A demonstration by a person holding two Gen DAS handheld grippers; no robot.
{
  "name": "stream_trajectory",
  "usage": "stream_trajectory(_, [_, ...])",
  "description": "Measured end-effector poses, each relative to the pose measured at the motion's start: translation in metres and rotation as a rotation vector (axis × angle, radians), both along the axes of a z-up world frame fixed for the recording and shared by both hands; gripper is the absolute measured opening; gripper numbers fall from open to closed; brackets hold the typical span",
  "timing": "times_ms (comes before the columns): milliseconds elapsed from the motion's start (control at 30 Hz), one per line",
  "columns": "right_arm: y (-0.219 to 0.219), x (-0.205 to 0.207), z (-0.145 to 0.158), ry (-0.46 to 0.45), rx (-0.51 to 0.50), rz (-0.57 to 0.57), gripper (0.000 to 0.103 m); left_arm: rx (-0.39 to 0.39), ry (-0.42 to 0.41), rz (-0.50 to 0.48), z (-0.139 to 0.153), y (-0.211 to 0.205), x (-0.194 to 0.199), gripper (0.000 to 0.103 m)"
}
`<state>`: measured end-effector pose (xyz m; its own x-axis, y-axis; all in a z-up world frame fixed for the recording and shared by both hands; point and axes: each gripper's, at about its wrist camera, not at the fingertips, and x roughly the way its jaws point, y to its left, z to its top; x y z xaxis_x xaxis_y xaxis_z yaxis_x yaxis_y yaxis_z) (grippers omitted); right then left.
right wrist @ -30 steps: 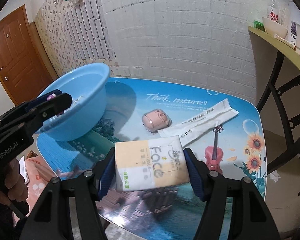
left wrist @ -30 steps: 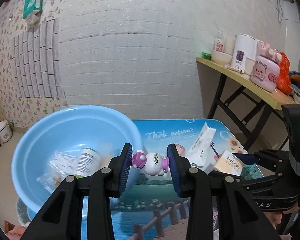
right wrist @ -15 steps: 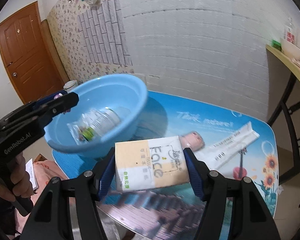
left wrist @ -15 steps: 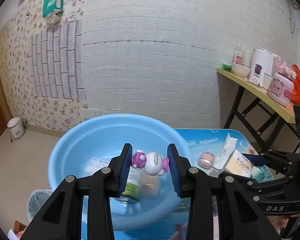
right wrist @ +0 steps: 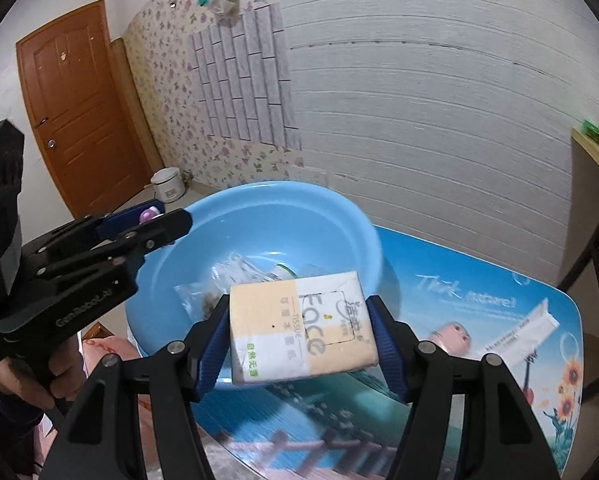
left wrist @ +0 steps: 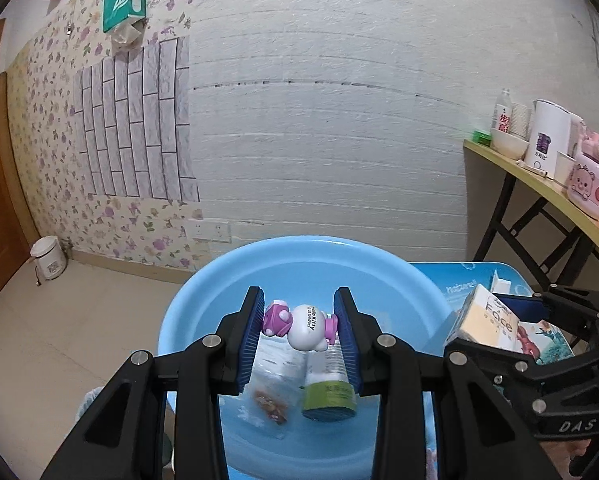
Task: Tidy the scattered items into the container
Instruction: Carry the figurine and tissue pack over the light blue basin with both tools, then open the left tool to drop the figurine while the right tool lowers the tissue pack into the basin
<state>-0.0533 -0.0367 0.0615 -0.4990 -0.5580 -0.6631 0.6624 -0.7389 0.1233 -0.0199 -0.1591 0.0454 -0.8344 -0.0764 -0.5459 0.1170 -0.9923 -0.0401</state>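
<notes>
My left gripper (left wrist: 299, 326) is shut on a small white and purple Hello Kitty figure (left wrist: 297, 326) and holds it above the blue basin (left wrist: 307, 256). The basin holds a green-labelled bottle (left wrist: 328, 388) and a clear snack bag (left wrist: 269, 390). My right gripper (right wrist: 301, 334) is shut on a cream and white "Face" tissue pack (right wrist: 299, 328), held over the basin's near right rim (right wrist: 363, 232). The left gripper also shows in the right wrist view (right wrist: 147, 224), above the basin's left rim. The tissue pack shows in the left wrist view (left wrist: 487, 322).
On the printed blue table (right wrist: 459, 304) lie a pink earbud case (right wrist: 451, 334) and a long white sachet (right wrist: 523, 332), right of the basin. A side table with appliances (left wrist: 547, 148) stands at the right. A small bin (left wrist: 49, 256) stands by the wall.
Both grippers moved left toward the basin with their items. The figure is now over the basin's inside and the tissue pack over its right rim.
</notes>
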Motion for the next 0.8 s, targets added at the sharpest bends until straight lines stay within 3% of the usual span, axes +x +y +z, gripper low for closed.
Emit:
stream_trajectory(400, [-0.035, -0.009, -0.012, -0.019, 0.030, 0.030, 0.067, 0.016, -0.106, -0.032, -0.023, -0.019, -0.041, 0.034])
stream_trajectory(800, [-0.042, -0.019, -0.028, -0.050, 0.044, 0.029, 0.067, 0.013, -0.166, -0.015, -0.038, -0.026, -0.050, 0.035])
